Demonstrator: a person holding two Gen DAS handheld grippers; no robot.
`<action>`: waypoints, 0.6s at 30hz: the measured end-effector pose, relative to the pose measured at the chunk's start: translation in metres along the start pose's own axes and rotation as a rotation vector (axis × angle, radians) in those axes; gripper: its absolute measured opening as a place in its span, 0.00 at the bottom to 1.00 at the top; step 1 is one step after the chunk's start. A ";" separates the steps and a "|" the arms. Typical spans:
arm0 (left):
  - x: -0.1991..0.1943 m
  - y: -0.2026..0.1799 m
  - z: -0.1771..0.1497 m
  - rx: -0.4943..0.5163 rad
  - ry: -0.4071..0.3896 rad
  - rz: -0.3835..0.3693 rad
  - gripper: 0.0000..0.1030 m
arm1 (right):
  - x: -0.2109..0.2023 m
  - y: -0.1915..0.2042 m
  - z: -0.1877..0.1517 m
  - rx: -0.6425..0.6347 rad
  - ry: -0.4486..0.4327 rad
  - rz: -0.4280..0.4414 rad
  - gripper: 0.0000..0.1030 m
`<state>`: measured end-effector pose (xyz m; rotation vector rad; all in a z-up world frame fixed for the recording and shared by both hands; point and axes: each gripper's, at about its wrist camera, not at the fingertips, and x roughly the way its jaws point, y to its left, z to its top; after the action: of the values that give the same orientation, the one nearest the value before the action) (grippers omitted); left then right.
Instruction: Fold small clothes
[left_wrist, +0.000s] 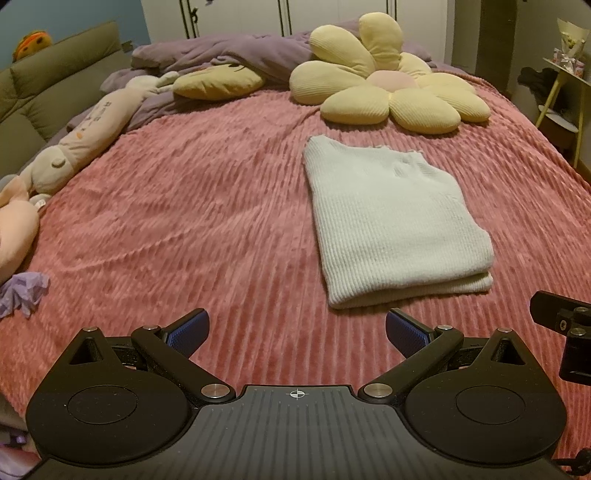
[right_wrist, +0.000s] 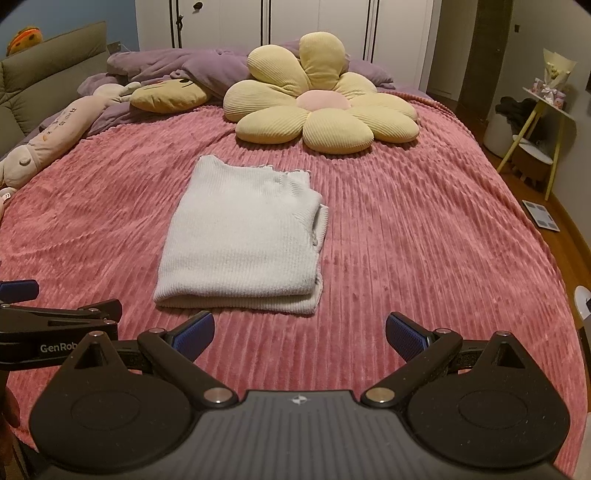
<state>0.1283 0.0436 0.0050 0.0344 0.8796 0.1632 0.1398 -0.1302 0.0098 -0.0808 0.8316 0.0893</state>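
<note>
Both the left gripper (left_wrist: 297, 328) and right gripper (right_wrist: 300, 330) are hovering empty with jaws spread wide, near the folded white sweater (right_wrist: 243, 236) lying mid-bed on the pink blanket (right_wrist: 424, 240); any further fold is calling for gripping matching corners evenly.

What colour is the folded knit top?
Pale grey-white ribbed knit top; clearest in the right wrist view.
</note>
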 end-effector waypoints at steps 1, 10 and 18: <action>0.000 0.000 0.000 0.002 -0.002 0.000 1.00 | 0.000 0.000 0.000 0.000 0.000 0.000 0.96; 0.003 -0.002 -0.002 0.009 0.005 -0.008 1.00 | 0.003 -0.001 -0.002 0.009 0.006 -0.001 0.96; 0.003 -0.003 -0.002 0.015 -0.001 -0.007 1.00 | 0.003 -0.002 -0.002 0.012 0.005 -0.002 0.96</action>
<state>0.1292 0.0406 0.0013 0.0452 0.8801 0.1498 0.1402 -0.1319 0.0061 -0.0708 0.8365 0.0821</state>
